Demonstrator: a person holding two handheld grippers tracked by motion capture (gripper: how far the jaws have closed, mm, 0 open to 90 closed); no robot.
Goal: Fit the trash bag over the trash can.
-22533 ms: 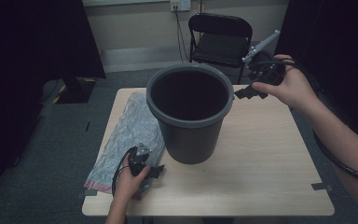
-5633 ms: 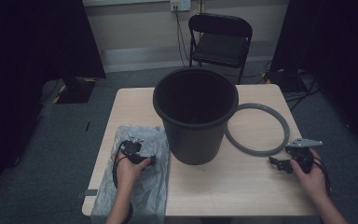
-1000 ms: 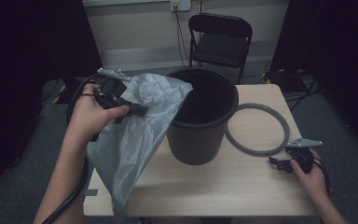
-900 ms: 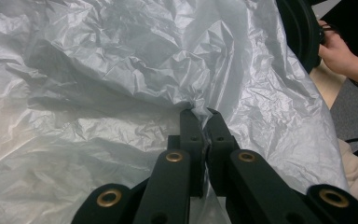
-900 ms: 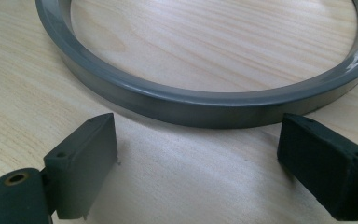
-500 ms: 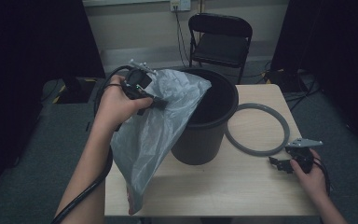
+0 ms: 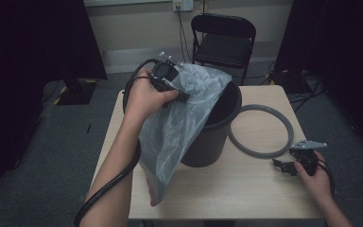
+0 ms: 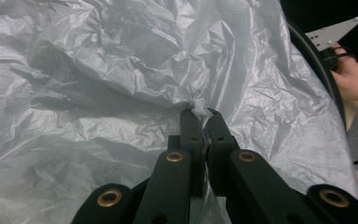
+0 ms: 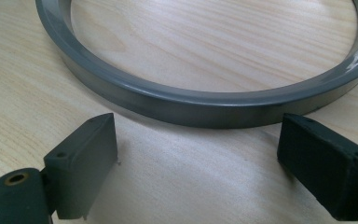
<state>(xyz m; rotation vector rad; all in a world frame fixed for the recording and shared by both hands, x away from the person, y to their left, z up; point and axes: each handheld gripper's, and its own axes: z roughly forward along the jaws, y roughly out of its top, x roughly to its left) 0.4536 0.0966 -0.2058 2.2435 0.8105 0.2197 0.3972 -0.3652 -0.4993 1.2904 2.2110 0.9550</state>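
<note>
My left gripper [image 7: 182,94] is raised over the near-left rim of the black bin [image 7: 215,127] and is shut on a crinkled grey plastic bag [image 7: 179,127]. The bag drapes from the jaws down the bin's left side to the table edge. In the left gripper view the jaws pinch a fold of the bag [image 8: 121,84], left gripper [image 8: 199,114]. A grey ring [image 7: 261,131] lies flat on the table right of the bin. My right gripper [image 7: 283,166] rests on the table just in front of the ring [image 9: 205,105], open and empty, right gripper [image 9: 200,158].
The light wooden table [image 7: 246,189] has bare room along its front and right. A black folding chair [image 7: 223,40] stands behind the table. Cables lie on the floor at the back right.
The left hand has carried the bag to the right, so its top now hangs over the bin's rim. The right gripper has stayed still by the ring.
</note>
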